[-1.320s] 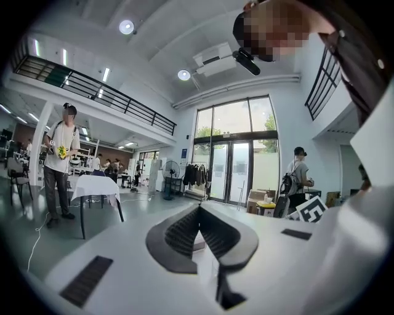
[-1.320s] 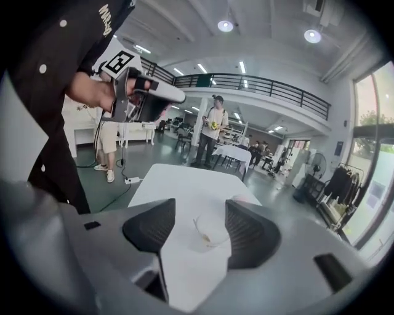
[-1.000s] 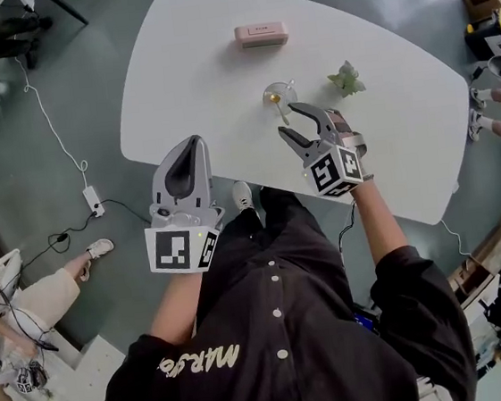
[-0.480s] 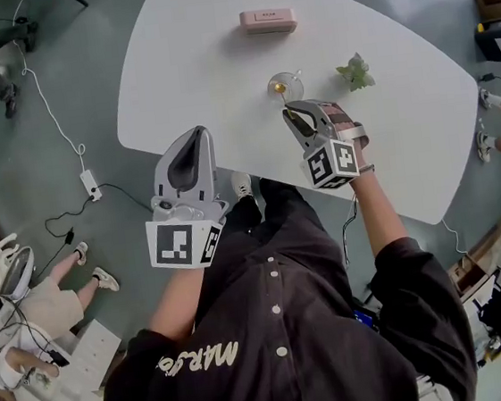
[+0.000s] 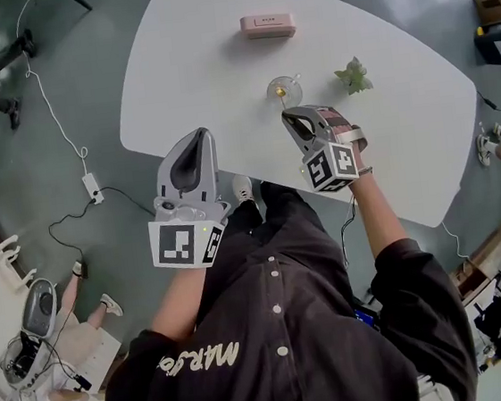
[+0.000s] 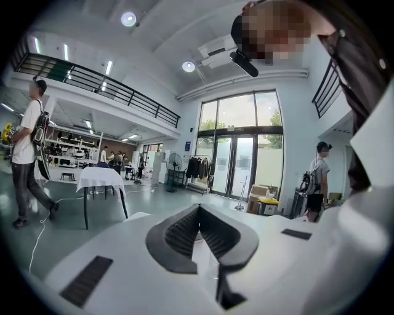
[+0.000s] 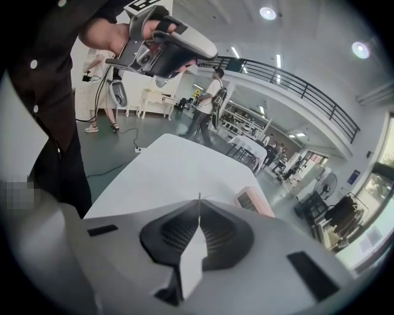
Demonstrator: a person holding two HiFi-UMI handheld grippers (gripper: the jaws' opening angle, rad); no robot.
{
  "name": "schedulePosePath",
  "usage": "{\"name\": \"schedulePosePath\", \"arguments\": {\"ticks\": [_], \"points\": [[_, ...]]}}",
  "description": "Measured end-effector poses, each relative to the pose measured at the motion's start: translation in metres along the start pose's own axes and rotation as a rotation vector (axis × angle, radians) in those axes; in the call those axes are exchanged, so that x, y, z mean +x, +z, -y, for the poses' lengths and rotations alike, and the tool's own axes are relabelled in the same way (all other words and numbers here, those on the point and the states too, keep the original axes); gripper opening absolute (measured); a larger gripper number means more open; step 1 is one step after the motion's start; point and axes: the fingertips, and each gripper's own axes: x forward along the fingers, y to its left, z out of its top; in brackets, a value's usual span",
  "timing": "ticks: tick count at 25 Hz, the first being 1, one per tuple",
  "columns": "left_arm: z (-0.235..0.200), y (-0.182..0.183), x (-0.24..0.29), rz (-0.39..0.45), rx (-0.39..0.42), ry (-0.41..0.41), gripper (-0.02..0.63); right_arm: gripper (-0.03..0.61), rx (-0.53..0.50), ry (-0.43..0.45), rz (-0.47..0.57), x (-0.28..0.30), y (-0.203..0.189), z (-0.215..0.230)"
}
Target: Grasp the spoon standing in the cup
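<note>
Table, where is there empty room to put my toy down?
The wide white table left of the pink box is bare, and its right end past the little plant. It is crowded around the cup with the spoon.

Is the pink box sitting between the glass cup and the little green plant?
No, the pink box lies farther across the table, beyond the cup and plant.

White table (image 5: 199,66) with pink case (image 5: 267,26), glass cup (image 5: 284,90), small green plant (image 5: 353,75).
</note>
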Motion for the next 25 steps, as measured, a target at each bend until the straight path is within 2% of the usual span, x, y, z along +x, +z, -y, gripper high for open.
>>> {"name": "schedulePosePath", "arguments": {"ticks": [4,13,19,25], "points": [[0.003,0.009,0.001,0.020,0.004,-0.010,0.008,0.009,0.081,-0.004,0.031,-0.012,0.010,0.009],[0.017,0.032,0.000,0.072,0.033,-0.063,0.008,0.009,0.251,-0.073,0.117,-0.055,0.039,0.032],[0.019,0.046,0.002,0.109,0.049,-0.081,0.008,0.009,0.413,-0.145,0.205,-0.091,0.059,0.054],[0.023,0.059,0.001,0.148,0.062,-0.100,0.008,0.009,0.520,-0.227,0.297,-0.132,0.080,0.071]]}}
